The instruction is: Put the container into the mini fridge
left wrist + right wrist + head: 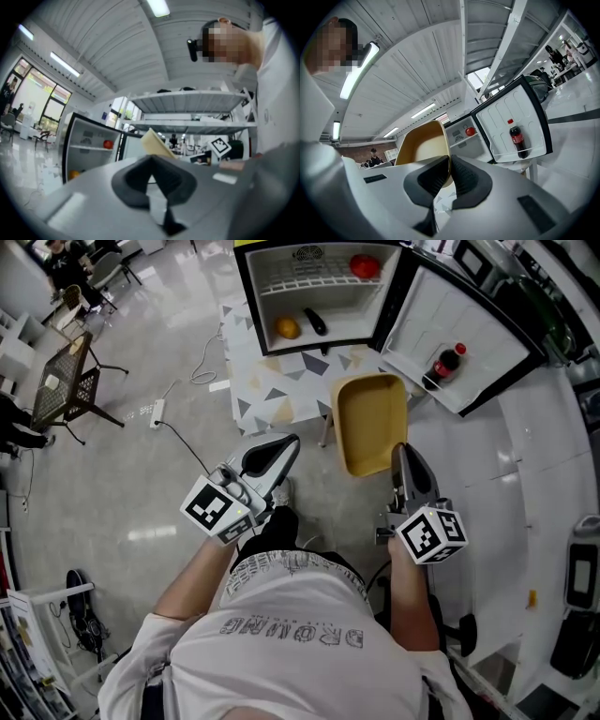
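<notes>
A yellow rectangular container [368,422] hangs in the air in front of the open mini fridge [319,296]. My right gripper [399,450] is shut on the container's near right rim, and in the right gripper view the container [423,148] rises from between the jaws. My left gripper [284,448] is to the container's left, shut and holding nothing. In the left gripper view the container [157,143] shows beyond the shut tips, with the fridge [89,145] at left. Inside the fridge are a tomato [365,266] on the wire shelf, an orange [288,328] and a dark object [315,322] below.
The fridge door [459,338] stands open to the right with a cola bottle [445,365] in its rack. The fridge sits on a patterned low table [281,381]. A cable and power strip [157,412] lie on the floor at left, by a black chair [66,381].
</notes>
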Action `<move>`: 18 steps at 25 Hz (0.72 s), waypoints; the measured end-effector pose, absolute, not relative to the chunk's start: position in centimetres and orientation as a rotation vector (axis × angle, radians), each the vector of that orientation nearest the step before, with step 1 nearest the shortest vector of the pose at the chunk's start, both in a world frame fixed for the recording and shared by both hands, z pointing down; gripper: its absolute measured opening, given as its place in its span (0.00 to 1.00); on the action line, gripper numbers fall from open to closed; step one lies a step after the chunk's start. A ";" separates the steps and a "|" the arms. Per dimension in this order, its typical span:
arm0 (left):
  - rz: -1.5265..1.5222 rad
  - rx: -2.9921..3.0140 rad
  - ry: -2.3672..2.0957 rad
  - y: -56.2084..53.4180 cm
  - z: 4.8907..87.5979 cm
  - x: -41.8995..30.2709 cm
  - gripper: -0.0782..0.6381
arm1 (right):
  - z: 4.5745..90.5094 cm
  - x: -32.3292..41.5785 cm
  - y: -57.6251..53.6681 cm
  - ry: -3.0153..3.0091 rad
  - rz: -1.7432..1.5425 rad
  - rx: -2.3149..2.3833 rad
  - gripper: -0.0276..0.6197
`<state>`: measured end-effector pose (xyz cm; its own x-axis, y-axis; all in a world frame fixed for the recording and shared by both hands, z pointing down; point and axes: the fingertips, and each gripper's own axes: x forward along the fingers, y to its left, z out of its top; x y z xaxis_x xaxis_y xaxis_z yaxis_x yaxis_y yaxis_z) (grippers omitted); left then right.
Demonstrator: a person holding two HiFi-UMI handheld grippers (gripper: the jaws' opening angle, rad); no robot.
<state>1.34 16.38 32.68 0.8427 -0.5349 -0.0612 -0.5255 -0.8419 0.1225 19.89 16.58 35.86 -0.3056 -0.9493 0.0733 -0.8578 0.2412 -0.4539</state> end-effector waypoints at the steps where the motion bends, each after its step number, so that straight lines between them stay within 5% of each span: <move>1: -0.142 2.917 -0.838 15.8 32.8 1.4 0.12 | 36.0 19.9 16.0 2.293 -0.619 -1.707 0.07; 18: -0.128 2.887 -0.791 1.4 34.4 -1.4 0.12 | 37.2 17.2 1.8 2.273 -0.660 -1.774 0.07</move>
<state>-1.45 1.37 34.37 0.8577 -0.5124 -0.0433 -0.5000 -0.8507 0.1623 17.25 1.77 37.17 -0.2695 -0.9548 0.1252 -0.8733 0.1876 -0.4497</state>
